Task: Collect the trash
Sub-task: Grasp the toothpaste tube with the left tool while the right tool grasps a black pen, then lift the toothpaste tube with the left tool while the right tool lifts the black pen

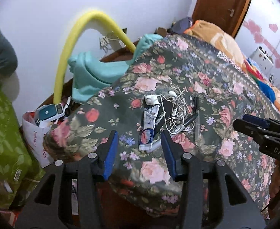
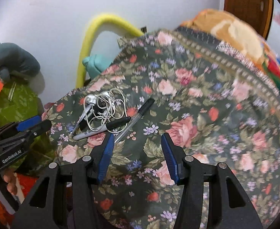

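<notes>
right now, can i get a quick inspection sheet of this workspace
Surface: floral blanket spread over a bed.
Job's things: squeezed tube, black marker, clear pen, all heaped together.
Clutter: white bag full of items beside the bed.
Grippers: left gripper open, empty, just short of the tube; right gripper open, empty, over bare blanket.
Cables: tangled white earphones over the heap.
Surroundings: yellow foam tube, teal cloth, wooden door.

A dark floral blanket (image 1: pixel 225 87) is lying over the bed, with an orange blanket (image 1: pixel 214 34) bunching behind it. A yellow foam tube (image 1: pixel 71 43) is arching against the white wall (image 1: pixel 50 3), and a teal cloth (image 1: pixel 94 72) is slumping beside it near a brown door (image 1: pixel 222 2).
</notes>
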Demonstrator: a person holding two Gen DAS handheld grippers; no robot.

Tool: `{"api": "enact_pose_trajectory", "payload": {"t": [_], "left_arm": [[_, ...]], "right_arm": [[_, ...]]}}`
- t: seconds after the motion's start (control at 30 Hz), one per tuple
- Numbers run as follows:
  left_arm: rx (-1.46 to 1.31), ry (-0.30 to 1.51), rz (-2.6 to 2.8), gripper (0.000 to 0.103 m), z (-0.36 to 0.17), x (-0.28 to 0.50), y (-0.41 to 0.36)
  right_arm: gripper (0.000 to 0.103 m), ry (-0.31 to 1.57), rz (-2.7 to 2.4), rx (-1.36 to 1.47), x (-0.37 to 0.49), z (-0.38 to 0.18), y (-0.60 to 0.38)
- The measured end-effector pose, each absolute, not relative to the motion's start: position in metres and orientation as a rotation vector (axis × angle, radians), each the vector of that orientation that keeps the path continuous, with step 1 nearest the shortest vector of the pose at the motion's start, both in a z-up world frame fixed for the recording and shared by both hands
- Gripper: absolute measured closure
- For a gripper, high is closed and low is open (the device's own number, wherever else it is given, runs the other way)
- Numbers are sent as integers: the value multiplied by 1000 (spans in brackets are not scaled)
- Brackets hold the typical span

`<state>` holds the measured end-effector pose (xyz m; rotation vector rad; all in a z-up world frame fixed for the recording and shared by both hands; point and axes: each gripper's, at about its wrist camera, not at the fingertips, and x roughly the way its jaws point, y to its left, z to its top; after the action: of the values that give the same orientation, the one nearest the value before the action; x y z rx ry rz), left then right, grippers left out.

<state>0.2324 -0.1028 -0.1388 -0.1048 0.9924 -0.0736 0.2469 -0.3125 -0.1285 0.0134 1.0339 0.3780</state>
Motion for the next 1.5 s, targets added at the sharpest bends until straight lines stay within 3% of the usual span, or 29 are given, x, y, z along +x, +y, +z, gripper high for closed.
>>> {"api": "enact_pose_trajectory", "payload": {"t": [0.37,0.53,0.6,0.77,0.83,0.87,0.9,1.0,1.5], "left_arm": [[-107,1044,-97,58,-178,279,-105],[-125,1052,-116,58,-187,291,-105],[-129,1061,-124,58,-190,295,-106],[-150,1066,-126,59,-197,298,-105],[-183,1067,-130,59,-198,298,-102],[-203,1067,-135,61,-199,297,-100],[-223,1069,-145,69,-200,297,-99],[-249,1074,-160,73,-201,295,-96],[-137,1064,-164,77,-170,262,-119]], "right_arm": [[56,1138,334,184,310,-179,-310],[69,1174,346,244,323,-194,-305],[70,1167,346,234,323,-196,-300],[86,1154,348,165,322,-198,-289],[86,1150,357,150,324,-199,-286],[87,1152,365,152,325,-200,-286],[88,1154,370,156,327,-201,-287],[92,1153,365,160,325,-197,-294],[92,1095,330,101,282,-165,-337]]}}
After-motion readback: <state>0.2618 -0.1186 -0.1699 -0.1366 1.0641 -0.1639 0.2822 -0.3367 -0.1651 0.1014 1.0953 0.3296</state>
